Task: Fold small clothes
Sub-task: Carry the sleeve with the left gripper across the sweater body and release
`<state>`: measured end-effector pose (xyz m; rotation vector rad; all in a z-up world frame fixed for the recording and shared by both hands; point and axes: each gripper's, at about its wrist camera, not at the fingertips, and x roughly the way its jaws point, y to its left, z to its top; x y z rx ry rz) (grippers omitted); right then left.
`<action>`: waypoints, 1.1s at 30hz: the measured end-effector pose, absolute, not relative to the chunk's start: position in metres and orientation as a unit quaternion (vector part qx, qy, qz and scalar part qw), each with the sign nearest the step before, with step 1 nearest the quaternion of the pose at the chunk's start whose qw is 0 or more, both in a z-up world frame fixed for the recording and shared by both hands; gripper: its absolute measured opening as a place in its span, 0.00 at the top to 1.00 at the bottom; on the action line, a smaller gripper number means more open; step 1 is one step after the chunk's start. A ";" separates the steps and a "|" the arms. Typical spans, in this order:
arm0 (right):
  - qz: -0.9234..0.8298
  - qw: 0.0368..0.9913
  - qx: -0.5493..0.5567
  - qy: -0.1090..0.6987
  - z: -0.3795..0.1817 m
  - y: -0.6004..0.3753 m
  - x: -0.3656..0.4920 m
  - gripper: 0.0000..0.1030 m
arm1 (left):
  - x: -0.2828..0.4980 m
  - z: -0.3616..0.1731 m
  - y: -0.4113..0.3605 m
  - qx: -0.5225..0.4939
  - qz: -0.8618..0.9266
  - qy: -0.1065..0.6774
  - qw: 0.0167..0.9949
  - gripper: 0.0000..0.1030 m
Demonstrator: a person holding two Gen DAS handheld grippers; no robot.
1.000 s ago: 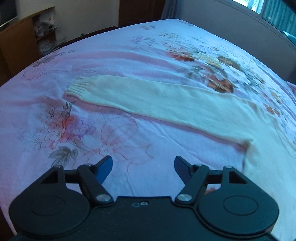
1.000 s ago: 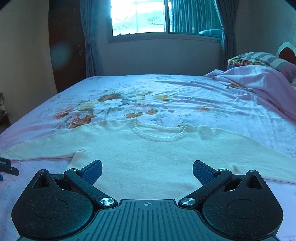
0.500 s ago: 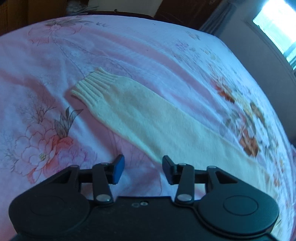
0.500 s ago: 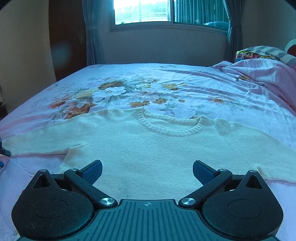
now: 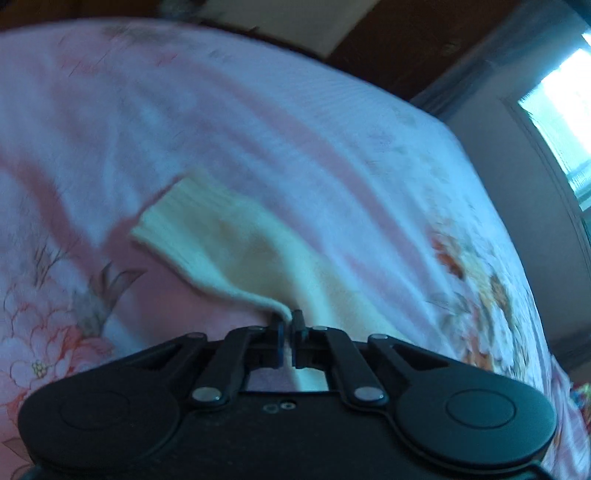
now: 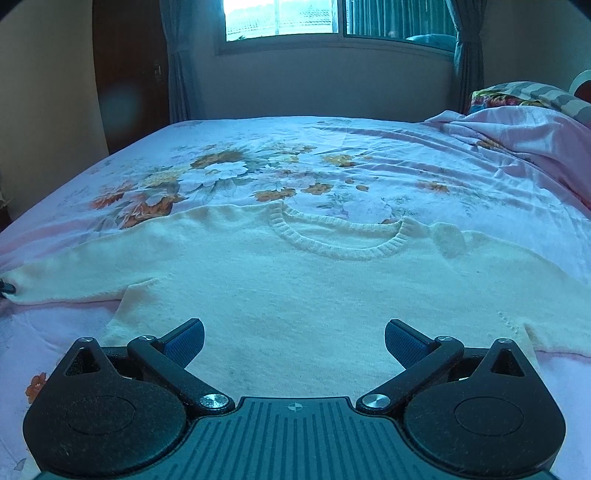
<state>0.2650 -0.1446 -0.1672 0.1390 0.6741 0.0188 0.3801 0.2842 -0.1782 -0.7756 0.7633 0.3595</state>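
Cream sweater [image 6: 295, 295] flat mid-bed, left tongs [image 5: 287, 320] clamped on sleeve edge, right tongs [image 6: 294, 338] apart.

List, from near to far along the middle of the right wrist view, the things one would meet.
right gripper → sweater body → sweater collar → floral bedsheet → wall → window

We see a bed with a pink floral sheet [image 6: 332, 166]. A crumpled pink blanket [image 6: 517, 129] lies at its far right corner, a striped pillow [image 6: 546, 96] behind it. Beyond the far edge, a window [image 6: 332, 18] sits between dark curtains [image 6: 181, 74].
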 end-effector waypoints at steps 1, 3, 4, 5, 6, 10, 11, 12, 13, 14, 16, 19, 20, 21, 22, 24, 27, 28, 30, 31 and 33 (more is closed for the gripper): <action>0.008 0.941 0.070 0.330 -0.167 -0.146 0.264 0.00 | 0.384 -0.164 0.271 -0.336 0.153 0.353 0.860 0.99; 0.005 0.941 0.075 0.331 -0.166 -0.151 0.262 0.00 | 0.389 -0.134 0.237 -0.282 0.098 0.339 0.892 0.99; 0.003 0.941 0.076 0.331 -0.165 -0.153 0.261 0.00 | 0.391 -0.119 0.218 -0.257 0.066 0.333 0.905 0.99; -0.001 0.941 0.077 0.330 -0.164 -0.157 0.259 0.00 | 0.392 -0.104 0.194 -0.230 0.032 0.327 0.916 0.99; -0.004 0.941 0.079 0.330 -0.164 -0.161 0.257 0.00 | 0.393 -0.091 0.170 -0.204 -0.005 0.323 0.924 0.99; -0.019 0.940 0.083 0.331 -0.160 -0.179 0.245 0.00 | 0.378 -0.064 0.060 -0.129 -0.161 0.340 0.917 0.98; -0.024 0.940 0.083 0.331 -0.160 -0.185 0.241 0.00 | 0.371 -0.066 0.028 -0.110 -0.202 0.351 0.908 0.98; -0.028 0.939 0.082 0.333 -0.159 -0.190 0.238 0.00 | 0.365 -0.070 0.001 -0.096 -0.233 0.363 0.897 0.98; -0.031 0.938 0.082 0.334 -0.159 -0.196 0.234 0.00 | 0.357 -0.079 -0.023 -0.080 -0.259 0.383 0.883 0.97; -0.035 0.937 0.082 0.336 -0.160 -0.202 0.231 0.00 | 0.349 -0.093 -0.044 -0.065 -0.276 0.407 0.868 0.89; -0.041 0.934 0.087 0.344 -0.162 -0.215 0.224 0.00 | 0.337 -0.117 -0.069 -0.040 -0.277 0.444 0.851 0.80; -0.040 0.929 0.104 0.353 -0.164 -0.230 0.216 0.00 | 0.318 -0.126 -0.067 -0.042 -0.283 0.460 0.841 0.82; -0.037 0.928 0.111 0.353 -0.165 -0.234 0.214 0.00 | 0.314 -0.121 -0.058 -0.052 -0.283 0.451 0.845 0.79; -0.033 0.927 0.120 0.354 -0.165 -0.236 0.214 0.00 | 0.311 -0.116 -0.049 -0.061 -0.276 0.441 0.852 0.78; -0.026 0.925 0.129 0.355 -0.165 -0.236 0.216 0.00 | 0.313 -0.113 -0.044 -0.066 -0.264 0.434 0.859 0.74; -0.014 0.925 0.134 0.354 -0.163 -0.229 0.221 0.00 | 0.312 -0.106 -0.021 -0.070 -0.220 0.420 0.878 0.69; 0.012 0.933 0.107 0.342 -0.157 -0.203 0.231 0.01 | 0.314 -0.101 0.022 -0.079 -0.152 0.415 0.894 0.68; 0.025 0.936 0.094 0.338 -0.155 -0.191 0.237 0.01 | 0.315 -0.103 0.036 -0.086 -0.136 0.420 0.893 0.68; 0.044 0.939 0.061 0.335 -0.157 -0.166 0.250 0.20 | 0.318 -0.109 0.058 -0.094 -0.114 0.427 0.892 0.68; 0.050 0.938 0.043 0.340 -0.160 -0.153 0.259 0.26 | 0.317 -0.111 0.066 -0.093 -0.101 0.429 0.893 0.68; 0.051 0.936 0.020 0.348 -0.167 -0.135 0.278 0.29 | 0.317 -0.117 0.079 -0.092 -0.085 0.433 0.892 0.68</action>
